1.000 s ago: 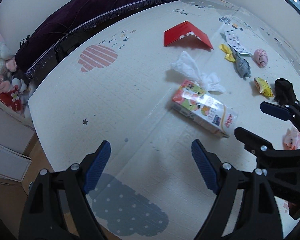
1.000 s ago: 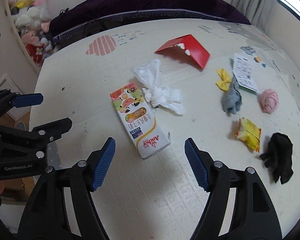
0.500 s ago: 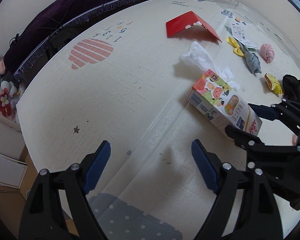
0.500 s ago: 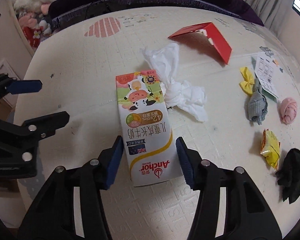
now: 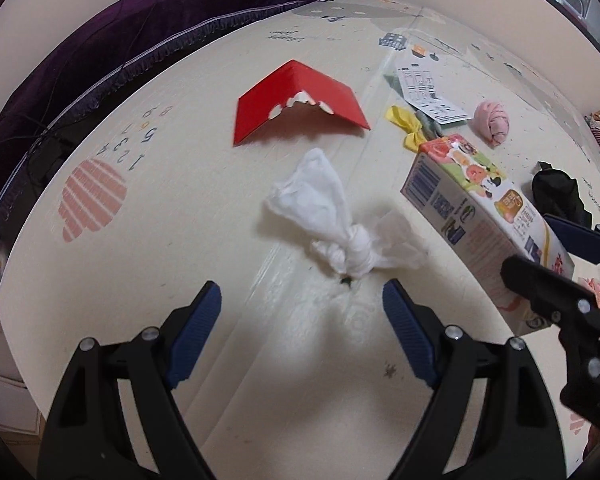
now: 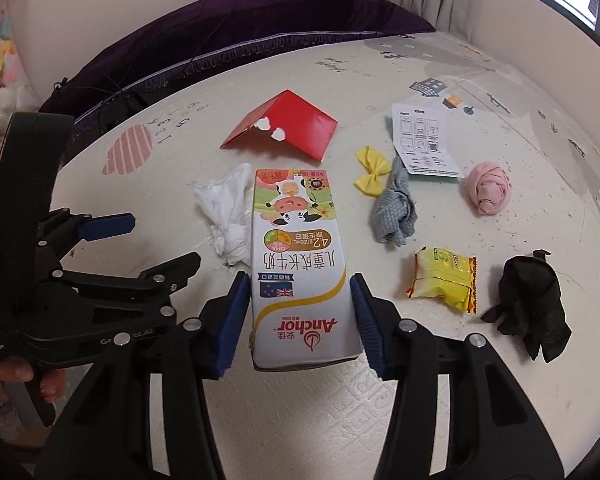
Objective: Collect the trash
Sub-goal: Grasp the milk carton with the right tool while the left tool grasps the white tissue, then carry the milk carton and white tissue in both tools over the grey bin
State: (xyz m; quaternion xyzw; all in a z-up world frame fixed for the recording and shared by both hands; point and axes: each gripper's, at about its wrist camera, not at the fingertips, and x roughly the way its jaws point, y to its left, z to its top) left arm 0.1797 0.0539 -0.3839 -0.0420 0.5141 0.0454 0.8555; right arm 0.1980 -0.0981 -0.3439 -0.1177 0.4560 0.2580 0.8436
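Observation:
My right gripper [image 6: 300, 320] is shut on a white Anchor milk carton [image 6: 296, 256] and holds it lifted off the cream play mat [image 6: 340, 420]; the carton also shows at the right of the left wrist view [image 5: 480, 220]. My left gripper [image 5: 302, 336] is open and empty, just short of a knotted white tissue [image 5: 332, 224] lying on the mat. That tissue shows left of the carton in the right wrist view [image 6: 228, 212]. A yellow snack wrapper [image 6: 444, 280] lies to the right of the carton.
A folded red card [image 5: 300, 100] stands behind the tissue. A yellow bow [image 6: 372, 170], grey cloth [image 6: 396, 212], printed leaflet [image 6: 424, 144], pink cloth ball [image 6: 490, 192] and black cloth [image 6: 532, 304] lie to the right. A purple cushion [image 6: 240, 36] lines the far edge.
My right gripper closed on the milk carton and lifted it off the mat. My left gripper moved forward toward the white tissue and stayed open.

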